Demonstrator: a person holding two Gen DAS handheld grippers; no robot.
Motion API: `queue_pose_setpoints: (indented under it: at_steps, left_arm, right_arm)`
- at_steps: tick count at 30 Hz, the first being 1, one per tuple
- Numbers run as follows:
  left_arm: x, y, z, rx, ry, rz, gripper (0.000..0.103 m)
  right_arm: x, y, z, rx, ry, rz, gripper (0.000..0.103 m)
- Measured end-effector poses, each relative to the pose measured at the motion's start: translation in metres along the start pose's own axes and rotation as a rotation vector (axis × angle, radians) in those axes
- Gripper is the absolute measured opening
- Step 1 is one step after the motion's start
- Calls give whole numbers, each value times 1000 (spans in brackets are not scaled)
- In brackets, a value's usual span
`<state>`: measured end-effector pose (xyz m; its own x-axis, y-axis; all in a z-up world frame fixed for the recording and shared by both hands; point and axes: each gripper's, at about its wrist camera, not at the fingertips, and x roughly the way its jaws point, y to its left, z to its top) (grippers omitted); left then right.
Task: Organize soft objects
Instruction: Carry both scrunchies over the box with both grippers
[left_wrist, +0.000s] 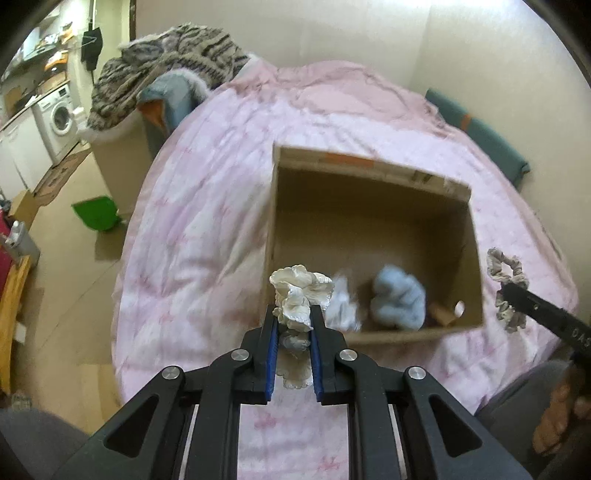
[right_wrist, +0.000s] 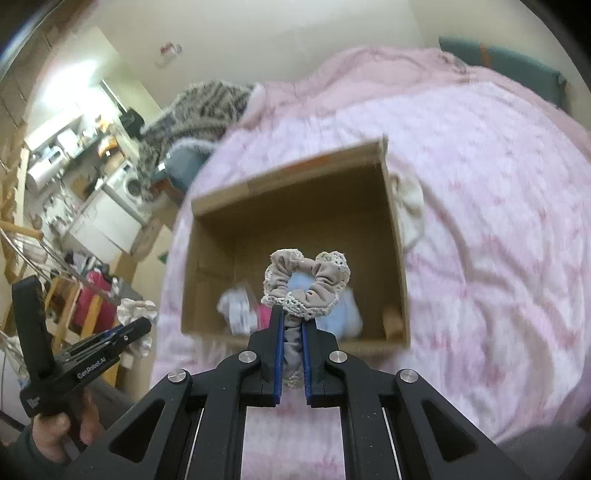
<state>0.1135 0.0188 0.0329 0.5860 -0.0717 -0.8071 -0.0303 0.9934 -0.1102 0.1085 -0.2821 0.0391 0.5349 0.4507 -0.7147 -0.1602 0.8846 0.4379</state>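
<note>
An open cardboard box (left_wrist: 369, 173) (right_wrist: 291, 173) sits on a pink quilt (left_wrist: 207, 206). Inside lie a light blue fluffy item (left_wrist: 399, 299) (right_wrist: 347, 314) and a white soft item (left_wrist: 343, 302) (right_wrist: 236, 306). My left gripper (left_wrist: 293, 314) is shut on a cream scrunchie (left_wrist: 299, 291), held over the box's near left corner; it shows at the left of the right wrist view (right_wrist: 136, 314). My right gripper (right_wrist: 291, 317) is shut on a beige lace-trimmed scrunchie (right_wrist: 306, 284), held above the box's near edge; it shows at the right of the left wrist view (left_wrist: 506, 284).
A cream soft item (right_wrist: 406, 206) lies on the quilt beside the box's right wall. A striped blanket (left_wrist: 166, 62) is piled at the bed's far left corner. A green dustpan (left_wrist: 96, 214) lies on the floor. A washing machine (left_wrist: 55, 118) stands far left.
</note>
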Motion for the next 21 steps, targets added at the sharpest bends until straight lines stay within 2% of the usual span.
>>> queue_pose_setpoints:
  at_steps: [5, 9, 13, 15, 18, 21]
  left_arm:
    - [3, -7, 29, 11, -44, -28, 14]
    - [20, -17, 40, -3, -37, -87, 14]
    - [52, -36, 31, 45, -13, -138, 14]
    - [71, -41, 22, 65, -4, -195, 14]
    - [93, -50, 12, 73, 57, -177, 14]
    - [97, -63, 9, 115, 60, -166, 15]
  right_arm:
    - [3, 4, 23, -16, -39, 10, 9]
    - [16, 1, 34, -11, -50, 27, 9]
    - [35, -9, 26, -8, -33, -19, 9]
    - [49, -17, 18, 13, 20, -60, 9]
    - [64, -22, 9, 30, 80, -98, 9]
    - [68, -19, 7, 0, 86, -131, 9]
